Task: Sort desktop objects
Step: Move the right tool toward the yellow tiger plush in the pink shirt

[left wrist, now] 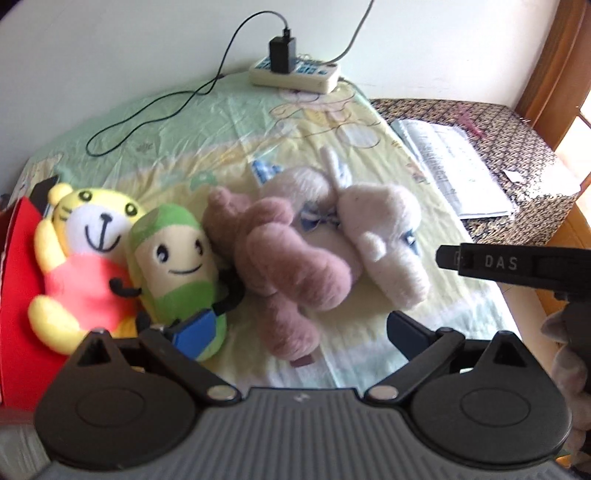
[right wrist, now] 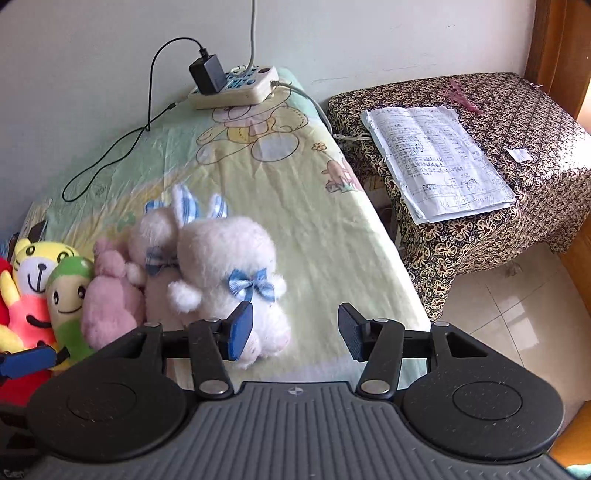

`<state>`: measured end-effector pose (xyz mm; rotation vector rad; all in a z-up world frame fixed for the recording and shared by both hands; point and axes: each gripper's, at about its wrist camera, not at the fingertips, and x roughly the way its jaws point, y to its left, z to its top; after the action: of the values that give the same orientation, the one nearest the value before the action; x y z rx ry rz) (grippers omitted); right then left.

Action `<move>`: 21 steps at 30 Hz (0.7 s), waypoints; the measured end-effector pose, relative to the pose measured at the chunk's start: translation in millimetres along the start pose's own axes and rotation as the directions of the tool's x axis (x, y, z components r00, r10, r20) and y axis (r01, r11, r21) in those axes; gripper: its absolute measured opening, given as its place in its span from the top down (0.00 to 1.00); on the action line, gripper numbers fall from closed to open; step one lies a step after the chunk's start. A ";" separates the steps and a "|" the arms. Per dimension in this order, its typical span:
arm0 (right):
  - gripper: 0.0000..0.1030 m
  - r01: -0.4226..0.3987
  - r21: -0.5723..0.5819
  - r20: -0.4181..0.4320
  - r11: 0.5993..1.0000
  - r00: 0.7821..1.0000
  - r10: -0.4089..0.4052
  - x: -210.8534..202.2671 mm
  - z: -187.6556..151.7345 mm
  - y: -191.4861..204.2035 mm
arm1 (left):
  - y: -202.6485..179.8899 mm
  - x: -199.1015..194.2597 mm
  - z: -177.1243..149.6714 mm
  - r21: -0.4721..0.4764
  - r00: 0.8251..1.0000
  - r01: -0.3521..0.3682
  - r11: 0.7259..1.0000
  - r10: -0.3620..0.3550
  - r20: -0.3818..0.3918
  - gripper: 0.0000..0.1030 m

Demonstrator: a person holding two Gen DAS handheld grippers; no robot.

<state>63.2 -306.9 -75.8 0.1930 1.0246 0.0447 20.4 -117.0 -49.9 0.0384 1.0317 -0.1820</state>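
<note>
Plush toys lie in a tidy row: the yellow tiger (left wrist: 88, 240) and green doll (left wrist: 177, 266) left of the left claw (left wrist: 291, 328), pink bear (left wrist: 280, 258) ahead, white rabbit (right wrist: 229, 266) before the right claw (right wrist: 295, 328). Both claws are spread, holding nothing; the sorting looks nearly finished.

Saw pale green-yellow sheet with cartoon bear print (right wrist: 280, 173) covering desk. Cream power strip (right wrist: 236, 90) sat at far end against white wall (right wrist: 92, 74), black charger (right wrist: 207, 75) plugged into it. I followed thin black cable (right wrist: 110, 158) looping from charger down across sheet. Grey cord (right wrist: 253, 33) rose from strip up wall. Beside desk, on right, I noted stand draped in dark floral cloth (right wrist: 517, 107), stack of handwritten papers (right wrist: 436, 158) lying on it. Glossy tiled floor (right wrist: 509, 325) below.
</note>
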 end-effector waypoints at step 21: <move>0.46 -0.414 -0.104 0.022 0.904 0.908 0.418 8.7 31.5 52.6 | 68.7 -3.4 -30.6 -0.170 0.999 -0.048 0.984 0.050 0.005 0.10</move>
<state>97.4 -258.5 -57.7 0.3210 0.9197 0.4780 4.3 -45.3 -66.4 -0.0919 1.0325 -0.0491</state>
